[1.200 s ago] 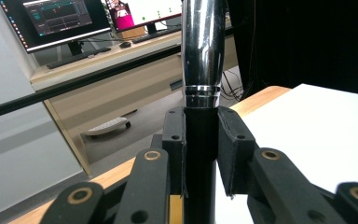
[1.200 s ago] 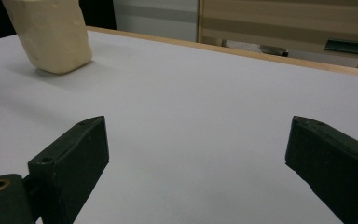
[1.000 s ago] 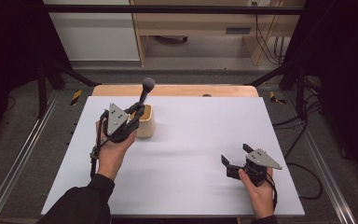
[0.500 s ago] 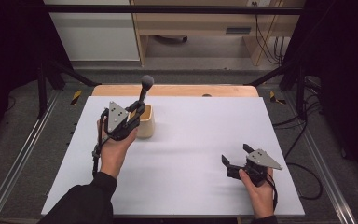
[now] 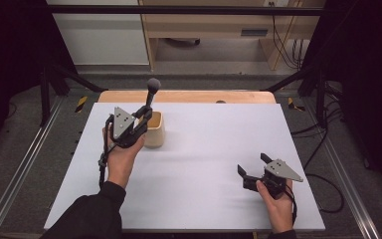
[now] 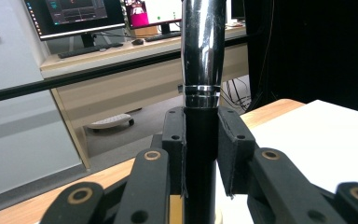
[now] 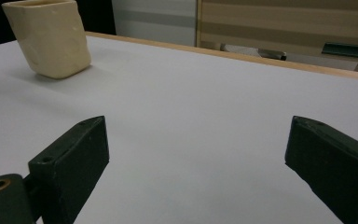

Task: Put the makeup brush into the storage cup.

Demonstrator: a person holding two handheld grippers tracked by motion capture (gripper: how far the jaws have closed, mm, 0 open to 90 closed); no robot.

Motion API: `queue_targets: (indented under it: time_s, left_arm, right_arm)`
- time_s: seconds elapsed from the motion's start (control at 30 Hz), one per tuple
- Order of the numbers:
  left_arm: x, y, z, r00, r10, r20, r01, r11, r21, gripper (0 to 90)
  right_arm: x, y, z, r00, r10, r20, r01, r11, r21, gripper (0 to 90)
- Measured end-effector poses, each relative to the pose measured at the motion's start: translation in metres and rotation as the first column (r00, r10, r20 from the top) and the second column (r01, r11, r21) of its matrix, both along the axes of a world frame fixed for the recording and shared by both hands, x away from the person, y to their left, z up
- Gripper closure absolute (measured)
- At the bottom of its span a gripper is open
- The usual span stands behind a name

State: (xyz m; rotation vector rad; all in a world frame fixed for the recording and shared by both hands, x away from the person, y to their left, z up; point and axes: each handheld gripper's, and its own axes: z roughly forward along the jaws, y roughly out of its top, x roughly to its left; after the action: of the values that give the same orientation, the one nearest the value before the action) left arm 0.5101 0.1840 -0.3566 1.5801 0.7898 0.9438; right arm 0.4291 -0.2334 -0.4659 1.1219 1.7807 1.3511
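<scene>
The makeup brush [image 5: 150, 97], with its dark rounded bristle head, shiny chrome ferrule and slim black handle, stands nearly upright over the mouth of the small cream ceramic cup [image 5: 155, 129], toward the far left part of the white table [image 5: 214, 149]. The left gripper [image 5: 142, 113] is clamped on the black handle just below the chrome band, as the left gripper view shows: both pads press flat against the handle [image 6: 200, 154], the ferrule [image 6: 203, 51] rising above them.

The brush looks light and stiff, but its handle is smooth and round, so it may twist or slide in the pads; the matt black section, where it is held now, seems the safer place to grip, since the polished metal looks more slippery and the soft bristles should not be squeezed. The cup has rounded corners and a slightly uneven glazed wall; it is probably light enough to tip if the brush knocks its rim.

The right gripper [image 5: 251, 167] rests near the table's near right corner, well apart from the cup, jaws spread wide with nothing between them.
</scene>
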Motion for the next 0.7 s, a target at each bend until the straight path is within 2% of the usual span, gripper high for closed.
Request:
queue_targets:
  time_s: [0.2, 0.27, 0.47, 0.7]
  left_arm:
    - [0.002, -0.002, 0.004, 1.0, 0.001, 0.009, -0.001, 1.0, 0.0, 74.4]
    - [0.003, -0.003, 0.006, 0.9999, 0.002, 0.011, -0.002, 1.0, 0.002, 74.5]
    - [0.006, -0.005, 0.004, 1.0, 0.003, 0.006, -0.003, 1.0, -0.006, 74.5]
    - [0.01, -0.006, 0.0, 1.0, 0.004, -0.001, -0.004, 1.0, -0.005, 74.5]
  right_arm:
    - [-0.002, -0.002, 0.0, 1.0, 0.002, 0.0, -0.002, 1.0, -0.003, 6.7]
    - [-0.003, -0.004, 0.0, 0.9999, 0.001, 0.013, 0.0, 0.9999, -0.012, 6.7]
    - [-0.008, -0.009, 0.001, 0.9996, -0.017, 0.02, 0.017, 0.9999, -0.001, 6.4]
    - [-0.012, -0.016, 0.002, 0.9979, -0.029, 0.058, 0.029, 0.9996, 0.004, 6.2]
